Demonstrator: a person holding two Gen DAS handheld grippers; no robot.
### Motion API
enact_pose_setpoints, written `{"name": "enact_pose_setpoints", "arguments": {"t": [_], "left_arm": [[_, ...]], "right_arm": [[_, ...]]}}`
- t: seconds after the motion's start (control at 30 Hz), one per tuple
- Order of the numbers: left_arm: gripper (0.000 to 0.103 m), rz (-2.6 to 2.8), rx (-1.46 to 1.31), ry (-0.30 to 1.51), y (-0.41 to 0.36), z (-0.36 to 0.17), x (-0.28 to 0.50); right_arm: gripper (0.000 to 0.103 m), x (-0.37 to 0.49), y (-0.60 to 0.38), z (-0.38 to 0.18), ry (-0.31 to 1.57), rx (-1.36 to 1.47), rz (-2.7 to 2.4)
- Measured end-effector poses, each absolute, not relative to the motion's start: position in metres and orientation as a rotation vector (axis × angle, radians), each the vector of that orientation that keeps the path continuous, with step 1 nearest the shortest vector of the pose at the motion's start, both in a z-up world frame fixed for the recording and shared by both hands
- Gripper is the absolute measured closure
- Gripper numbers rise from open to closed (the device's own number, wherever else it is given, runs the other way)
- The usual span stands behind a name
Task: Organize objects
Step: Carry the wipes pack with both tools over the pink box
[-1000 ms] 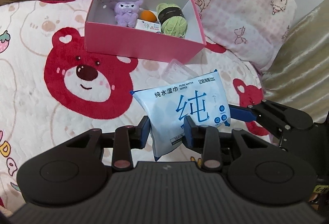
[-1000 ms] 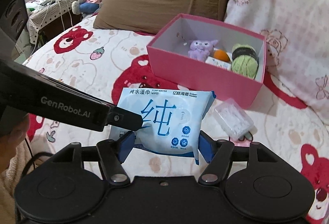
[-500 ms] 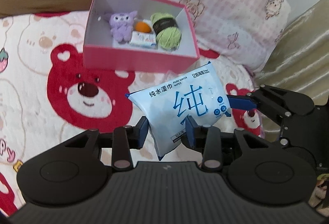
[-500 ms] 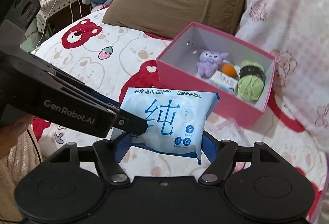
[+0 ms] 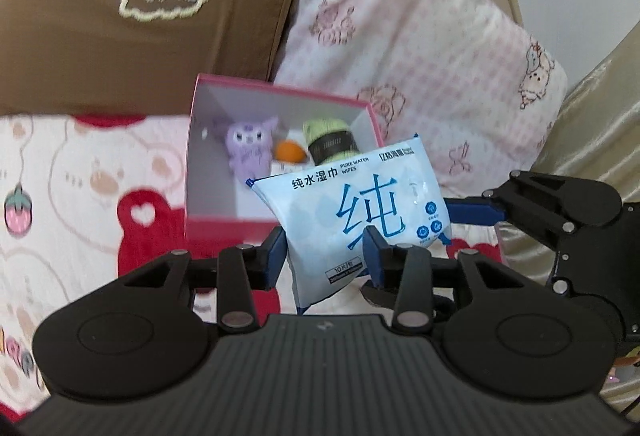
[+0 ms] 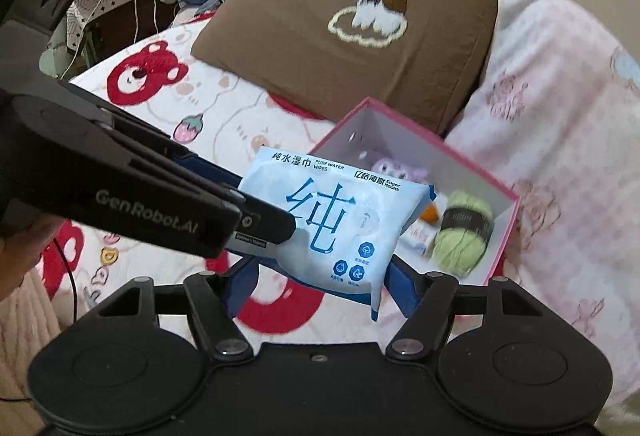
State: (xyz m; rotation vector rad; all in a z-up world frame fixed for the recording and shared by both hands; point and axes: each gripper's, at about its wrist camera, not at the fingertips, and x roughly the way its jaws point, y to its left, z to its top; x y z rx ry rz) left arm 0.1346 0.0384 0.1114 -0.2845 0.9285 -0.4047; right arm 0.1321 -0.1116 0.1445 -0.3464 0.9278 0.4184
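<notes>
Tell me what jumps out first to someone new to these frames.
The blue wet wipes pack dominates: it hangs in mid-air, held by the left gripper at one end and between the fingers of the right gripper. Just beyond it, on the bear-print blanket, sits an open pink box holding a purple plush, green yarn and something orange.

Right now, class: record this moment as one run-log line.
left gripper: shut on wipes pack | right gripper: jaws closing, same pack between | pack: airborne, near pink box | next: probably box
</notes>
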Motion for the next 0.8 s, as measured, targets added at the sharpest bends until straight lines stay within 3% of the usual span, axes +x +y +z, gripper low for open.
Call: {"name": "enact_pose_setpoints", "arguments": {"t": [0.37,0.67,0.8], "left_arm": [[0.064,-0.421,-0.334,0.911,0.039,0.081,0.198],[0.067,-0.405,-0.328,0.904,0.035,0.039,0.228],[0.067,-0.399,-0.327,0.901,0.031,0.023,0.236]], "right_arm": [[0.037,0.188,-0.137,0.138,0.851,-0.216,0.396],[0.062,0.226,-0.156,0.101,0.903,-0.129,0.361],[0.064,0.239,-0.16,0.083,0.935,-0.111,0.341]]}}
